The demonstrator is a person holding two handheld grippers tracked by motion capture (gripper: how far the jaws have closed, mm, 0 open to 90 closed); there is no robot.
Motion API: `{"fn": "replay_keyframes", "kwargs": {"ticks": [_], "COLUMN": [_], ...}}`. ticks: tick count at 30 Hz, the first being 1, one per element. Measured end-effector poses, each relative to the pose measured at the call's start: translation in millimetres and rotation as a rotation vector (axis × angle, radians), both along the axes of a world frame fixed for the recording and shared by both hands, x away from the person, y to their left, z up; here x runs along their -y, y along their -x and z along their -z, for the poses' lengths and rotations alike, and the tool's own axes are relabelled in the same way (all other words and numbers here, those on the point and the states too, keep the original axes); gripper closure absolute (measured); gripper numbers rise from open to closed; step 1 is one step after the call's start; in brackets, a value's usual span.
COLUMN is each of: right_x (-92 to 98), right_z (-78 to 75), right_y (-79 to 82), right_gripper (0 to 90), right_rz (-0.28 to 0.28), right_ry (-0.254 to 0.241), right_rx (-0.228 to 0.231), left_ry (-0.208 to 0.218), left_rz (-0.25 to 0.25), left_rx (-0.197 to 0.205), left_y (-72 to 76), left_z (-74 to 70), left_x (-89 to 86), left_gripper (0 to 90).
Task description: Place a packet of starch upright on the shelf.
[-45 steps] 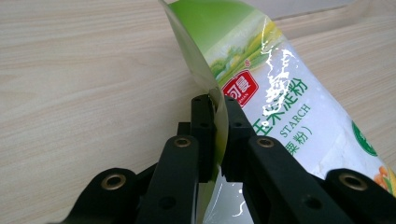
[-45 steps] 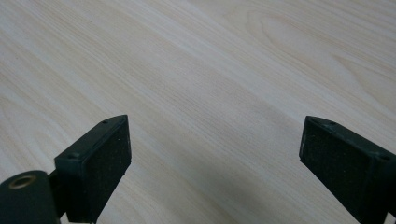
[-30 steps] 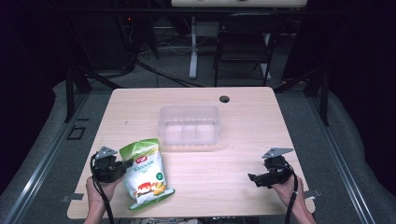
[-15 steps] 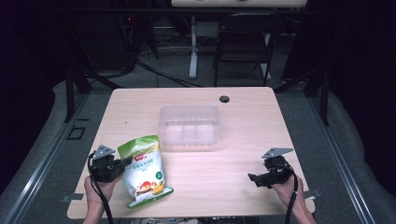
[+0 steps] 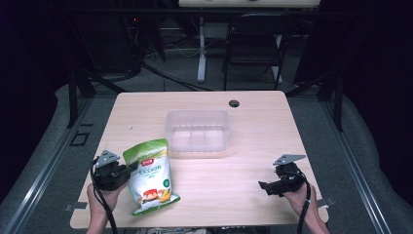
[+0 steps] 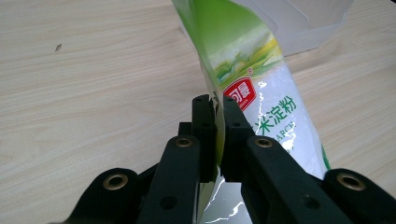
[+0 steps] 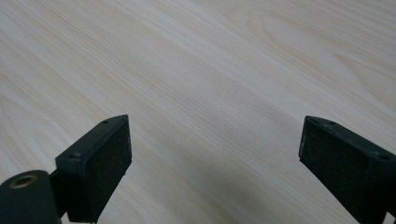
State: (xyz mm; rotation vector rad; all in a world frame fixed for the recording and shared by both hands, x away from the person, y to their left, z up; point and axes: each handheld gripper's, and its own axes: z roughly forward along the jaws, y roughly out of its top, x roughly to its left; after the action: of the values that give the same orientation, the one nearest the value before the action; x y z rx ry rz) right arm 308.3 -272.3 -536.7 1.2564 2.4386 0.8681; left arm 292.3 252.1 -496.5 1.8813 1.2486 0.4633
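Observation:
A green and white starch bag (image 5: 149, 176) lies near the table's front left, its top end raised. My left gripper (image 5: 127, 169) is shut on the bag's left edge; in the left gripper view the two black jaws pinch the bag (image 6: 252, 93) at my left gripper (image 6: 217, 108). A clear plastic container (image 5: 197, 132) stands empty at the table's middle, just beyond the bag. At the front right my right gripper (image 5: 264, 186) rests open above bare wood, and the right gripper view has my right gripper (image 7: 212, 144) with its jaws wide apart and nothing between them.
The light wooden table (image 5: 253, 146) has a round cable hole (image 5: 234, 103) at its back edge. A dark chair (image 5: 253, 44) and a desk leg stand behind the table. Free wood lies between the bag and the right gripper.
The left gripper has drawn slightly left and toward the person with the bag's edge in it, tilting the bag. The right gripper has stayed put.

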Motion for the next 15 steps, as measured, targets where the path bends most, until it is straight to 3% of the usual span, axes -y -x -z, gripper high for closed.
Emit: {"fn": "replay_keyframes", "kwargs": {"ticks": [7,15], "right_x": [-0.3,0.2], "right_z": [0.8,0.0], "right_y": [-0.2,0.2], "right_gripper": [9.0,9.0], "right_rz": [0.005,0.0], "right_ry": [-0.004,0.0], "right_rx": [0.001,-0.001], "left_ry": [0.025,0.033], "left_rz": [0.008,0.034], "left_rx": [0.035,0.046], "left_y": [2.4,5.0], "left_z": [-5.9,-14.3], "left_x": [1.0,4.1], "left_gripper": [86.8,87.4]}}
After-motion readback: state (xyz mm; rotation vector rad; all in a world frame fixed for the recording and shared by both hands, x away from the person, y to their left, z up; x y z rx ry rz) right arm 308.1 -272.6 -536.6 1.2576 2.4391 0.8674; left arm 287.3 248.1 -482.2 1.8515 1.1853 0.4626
